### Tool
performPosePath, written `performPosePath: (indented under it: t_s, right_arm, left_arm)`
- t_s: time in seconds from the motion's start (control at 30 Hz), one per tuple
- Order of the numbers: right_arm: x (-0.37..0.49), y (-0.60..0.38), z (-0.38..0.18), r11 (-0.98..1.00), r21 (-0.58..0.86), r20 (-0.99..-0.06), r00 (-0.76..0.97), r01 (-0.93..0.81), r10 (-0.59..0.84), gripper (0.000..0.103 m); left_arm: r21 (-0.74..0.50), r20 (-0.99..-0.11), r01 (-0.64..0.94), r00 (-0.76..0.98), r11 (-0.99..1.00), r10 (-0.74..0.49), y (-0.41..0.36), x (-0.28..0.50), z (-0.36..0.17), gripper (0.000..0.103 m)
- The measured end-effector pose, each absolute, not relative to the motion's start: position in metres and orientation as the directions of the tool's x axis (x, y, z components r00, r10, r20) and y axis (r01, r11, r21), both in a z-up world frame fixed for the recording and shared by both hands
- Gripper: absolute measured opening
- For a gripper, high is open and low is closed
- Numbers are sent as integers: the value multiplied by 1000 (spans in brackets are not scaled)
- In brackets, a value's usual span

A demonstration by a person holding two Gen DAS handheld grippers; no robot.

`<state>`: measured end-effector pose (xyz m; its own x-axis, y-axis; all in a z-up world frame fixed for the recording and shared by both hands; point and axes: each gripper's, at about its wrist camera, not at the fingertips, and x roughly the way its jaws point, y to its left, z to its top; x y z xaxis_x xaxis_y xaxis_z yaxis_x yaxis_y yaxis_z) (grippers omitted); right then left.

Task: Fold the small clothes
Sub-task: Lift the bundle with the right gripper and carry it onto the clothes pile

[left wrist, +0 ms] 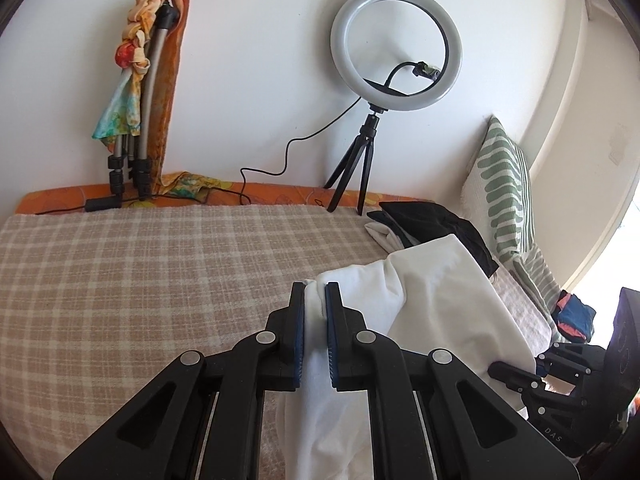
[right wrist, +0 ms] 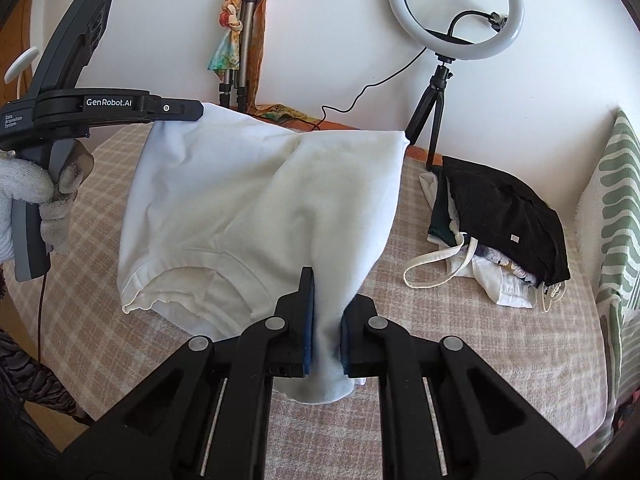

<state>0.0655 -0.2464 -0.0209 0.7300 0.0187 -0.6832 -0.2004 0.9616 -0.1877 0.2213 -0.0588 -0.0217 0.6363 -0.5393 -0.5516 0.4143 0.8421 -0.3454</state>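
Note:
A white garment (right wrist: 248,200), small shorts or a top, hangs lifted above the checked bed cover (right wrist: 460,320). My left gripper (left wrist: 316,292) is shut on one edge of it (left wrist: 432,296). In the right wrist view the left gripper (right wrist: 192,110) holds the garment's far left corner. My right gripper (right wrist: 326,284) is shut on the near edge, with cloth bunched between the pads. The right gripper also shows at the lower right of the left wrist view (left wrist: 520,376).
A pile of black and white clothes (right wrist: 496,216) lies on the bed to the right. A ring light on a tripod (right wrist: 456,12) and folded tripod legs with a colourful cloth (right wrist: 240,40) stand by the wall. A green-patterned pillow (right wrist: 616,208) is at the right.

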Motion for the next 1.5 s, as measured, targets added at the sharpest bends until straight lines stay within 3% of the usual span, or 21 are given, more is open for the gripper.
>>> performPosePath:
  t_s: [0.97,1.23,1.5]
  right_arm:
    - [139,-465,52,957,-287,-573,793,42,-207,11]
    - [188,-514,36,953,-299,-583,780,53,-227,11]
    - [223,-551,3,971,-227,-640,740,71,-204,11]
  left_arm:
    - [-312,-458,597,587,739,-667,-279,313,38,8]
    - [-321,-473,580,586,748,-658,-314,361,29,8]
    - [-211,-517,566,628,797,-582,-348,384,6,8]
